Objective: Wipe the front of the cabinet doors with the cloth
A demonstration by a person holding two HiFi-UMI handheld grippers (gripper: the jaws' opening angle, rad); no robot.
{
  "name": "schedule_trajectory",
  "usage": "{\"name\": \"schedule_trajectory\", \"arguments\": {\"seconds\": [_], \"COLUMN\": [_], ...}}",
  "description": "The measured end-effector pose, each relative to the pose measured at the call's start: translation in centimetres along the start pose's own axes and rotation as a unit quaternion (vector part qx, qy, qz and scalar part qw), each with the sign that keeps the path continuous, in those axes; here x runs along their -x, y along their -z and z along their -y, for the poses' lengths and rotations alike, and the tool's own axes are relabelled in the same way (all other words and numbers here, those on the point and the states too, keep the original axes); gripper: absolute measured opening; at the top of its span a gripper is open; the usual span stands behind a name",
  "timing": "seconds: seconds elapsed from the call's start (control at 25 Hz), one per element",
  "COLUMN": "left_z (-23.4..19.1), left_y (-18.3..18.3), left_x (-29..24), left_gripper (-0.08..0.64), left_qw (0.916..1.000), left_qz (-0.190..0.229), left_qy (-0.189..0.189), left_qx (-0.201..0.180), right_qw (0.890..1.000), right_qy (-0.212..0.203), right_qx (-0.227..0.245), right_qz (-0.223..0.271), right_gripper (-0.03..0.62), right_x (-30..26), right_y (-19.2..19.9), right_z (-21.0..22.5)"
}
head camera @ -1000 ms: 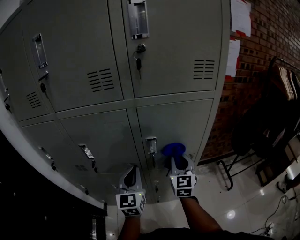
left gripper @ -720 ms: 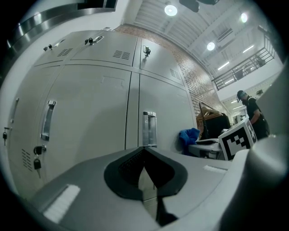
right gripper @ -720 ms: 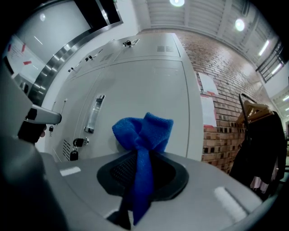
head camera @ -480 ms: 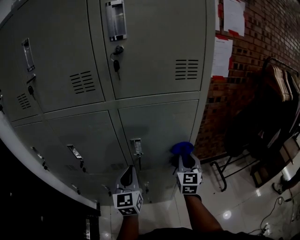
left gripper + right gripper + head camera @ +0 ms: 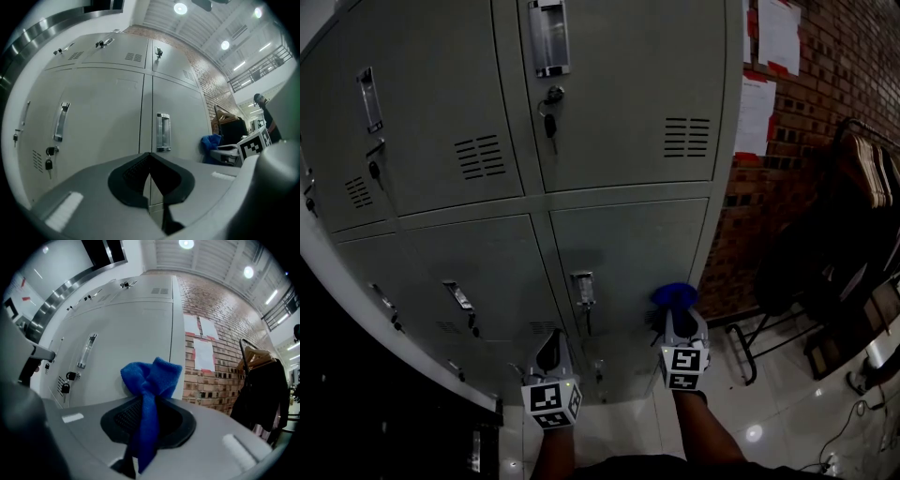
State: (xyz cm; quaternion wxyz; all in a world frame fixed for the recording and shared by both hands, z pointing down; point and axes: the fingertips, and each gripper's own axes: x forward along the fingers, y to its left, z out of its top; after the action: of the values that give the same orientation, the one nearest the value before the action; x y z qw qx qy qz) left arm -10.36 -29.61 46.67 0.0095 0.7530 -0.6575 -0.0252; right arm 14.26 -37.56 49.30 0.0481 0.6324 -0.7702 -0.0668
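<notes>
I'm in what looks like a staff locker room, facing a bank of grey steel lockers [image 5: 619,112] with vent slots, pull handles and keys [image 5: 550,122] hanging in the locks. Right of the lockers, paper notices [image 5: 757,112] are stuck on a brick wall [image 5: 825,94]. Further right stands a rack of hangers [image 5: 867,159] with dark garments.

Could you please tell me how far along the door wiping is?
Done: the right tool is shut on the blue cloth. In hand: it is held at the lower right door's right edge. Left: no wiped area shows, so every door may remain. The left tool is shut, empty.
</notes>
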Motion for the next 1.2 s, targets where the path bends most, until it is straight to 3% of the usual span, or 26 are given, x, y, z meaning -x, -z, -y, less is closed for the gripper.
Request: {"name": "schedule_trajectory", "arguments": {"seconds": [0.16, 0.32, 0.4, 0.6, 0.88, 1.2], "left_z": [-1.0, -2.7, -4.0, -6.4, -6.3, -6.8], "left_y": [0.0, -0.1, 0.1, 0.2, 0.6, -0.3], "left_x": [0.8, 2.0, 2.5, 3.2, 3.7, 4.5], "left_gripper": [0.009, 0.009, 0.009, 0.009, 0.009, 0.009], "left_qw": [1.0, 1.0, 0.9999, 0.9994, 0.9996, 0.9997], "left_qz": [-0.003, -0.005, -0.007, -0.005, -0.009, -0.002], "left_qy": [0.002, -0.003, -0.011, -0.033, -0.027, -0.023], "left_qx": [-0.005, -0.004, -0.002, 0.007, 0.001, 0.007], "right_qw": [1.0, 0.997, 0.996, 0.996, 0.995, 0.997], "right_qy": [0.013, 0.069, 0.077, 0.042, 0.047, -0.012], "right_qx": [0.002, 0.01, 0.004, -0.011, -0.028, 0.007], "right_qz": [0.002, -0.019, -0.04, -0.079, -0.08, -0.072], "right_gripper": [0.071, 0.071, 0.071, 0.072, 0.071, 0.072], "right_x": [0.7, 1.1, 1.0, -0.4, -0.6, -1.2], "right_y": [0.9, 3.4, 5.1, 6.8, 6.5, 5.4], "right_z": [-1.5, 1.4, 2.6, 1.4, 0.8, -5.2]}}
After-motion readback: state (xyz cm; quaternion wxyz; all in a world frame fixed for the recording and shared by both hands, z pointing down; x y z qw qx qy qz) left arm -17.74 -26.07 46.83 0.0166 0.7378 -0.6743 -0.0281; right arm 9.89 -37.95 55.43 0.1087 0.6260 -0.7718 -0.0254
